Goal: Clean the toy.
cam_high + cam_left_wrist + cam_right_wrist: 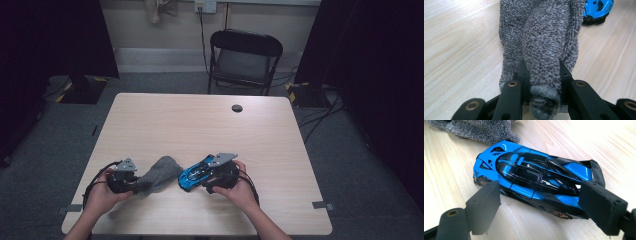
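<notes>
A grey fuzzy cloth (161, 172) lies bunched on the wooden table (200, 125) near its front edge. My left gripper (135, 184) is shut on the cloth's near end. In the left gripper view the jaws (542, 63) pinch a thick fold of the cloth (541, 37). A blue and black toy car (194, 175) rests on the table just right of the cloth. My right gripper (206, 180) is open. In the right gripper view its pads (484, 202) stand spread over the near side of the car (536, 177), towards its two ends. The cloth (474, 130) lies just beyond the car's nose.
A small black round disc (237, 108) sits at the table's far middle. Beyond the far edge stands a black folding chair (245, 57), with cables on the floor to the right. Bare tabletop stretches behind the cloth and car.
</notes>
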{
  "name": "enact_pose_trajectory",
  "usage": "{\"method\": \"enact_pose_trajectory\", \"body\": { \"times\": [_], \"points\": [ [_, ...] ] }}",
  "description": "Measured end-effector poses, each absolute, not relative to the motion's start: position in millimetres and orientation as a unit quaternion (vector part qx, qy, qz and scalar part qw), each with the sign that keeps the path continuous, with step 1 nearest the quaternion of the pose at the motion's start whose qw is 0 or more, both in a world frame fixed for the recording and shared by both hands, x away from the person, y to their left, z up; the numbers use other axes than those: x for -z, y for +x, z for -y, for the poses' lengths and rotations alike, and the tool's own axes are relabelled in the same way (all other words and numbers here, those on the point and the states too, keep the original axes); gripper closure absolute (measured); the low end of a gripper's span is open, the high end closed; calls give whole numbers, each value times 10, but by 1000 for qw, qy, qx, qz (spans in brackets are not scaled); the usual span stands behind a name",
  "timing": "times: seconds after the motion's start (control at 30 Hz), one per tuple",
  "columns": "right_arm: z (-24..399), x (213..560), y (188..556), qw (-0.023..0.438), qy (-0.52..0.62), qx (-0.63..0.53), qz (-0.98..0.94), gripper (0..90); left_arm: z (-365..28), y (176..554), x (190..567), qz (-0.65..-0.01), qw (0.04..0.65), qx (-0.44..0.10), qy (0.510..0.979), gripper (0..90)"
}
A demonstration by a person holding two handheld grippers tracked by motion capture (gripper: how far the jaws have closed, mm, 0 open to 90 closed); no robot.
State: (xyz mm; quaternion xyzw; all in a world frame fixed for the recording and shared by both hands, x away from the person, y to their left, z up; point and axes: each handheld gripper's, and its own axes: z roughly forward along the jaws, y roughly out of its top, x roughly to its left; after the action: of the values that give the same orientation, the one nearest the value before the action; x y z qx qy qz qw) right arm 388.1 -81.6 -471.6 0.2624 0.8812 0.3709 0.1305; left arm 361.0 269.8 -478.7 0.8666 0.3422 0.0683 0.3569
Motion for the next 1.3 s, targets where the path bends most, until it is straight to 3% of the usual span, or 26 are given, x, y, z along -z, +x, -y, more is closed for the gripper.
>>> {"method": "enact_pose_trajectory", "body": {
  "times": [0.57, 1.3],
  "points": [
    [882, 4543, 3924, 129, 253, -381, -880, 173, -2648, 3654, 4473, -323, 378, -72, 865, 738],
    [811, 3935, 4021, 135, 201, -413, -878, 166, -2002, 4032, 4167, -267, 354, -56, 895, 737]
  ]
}}
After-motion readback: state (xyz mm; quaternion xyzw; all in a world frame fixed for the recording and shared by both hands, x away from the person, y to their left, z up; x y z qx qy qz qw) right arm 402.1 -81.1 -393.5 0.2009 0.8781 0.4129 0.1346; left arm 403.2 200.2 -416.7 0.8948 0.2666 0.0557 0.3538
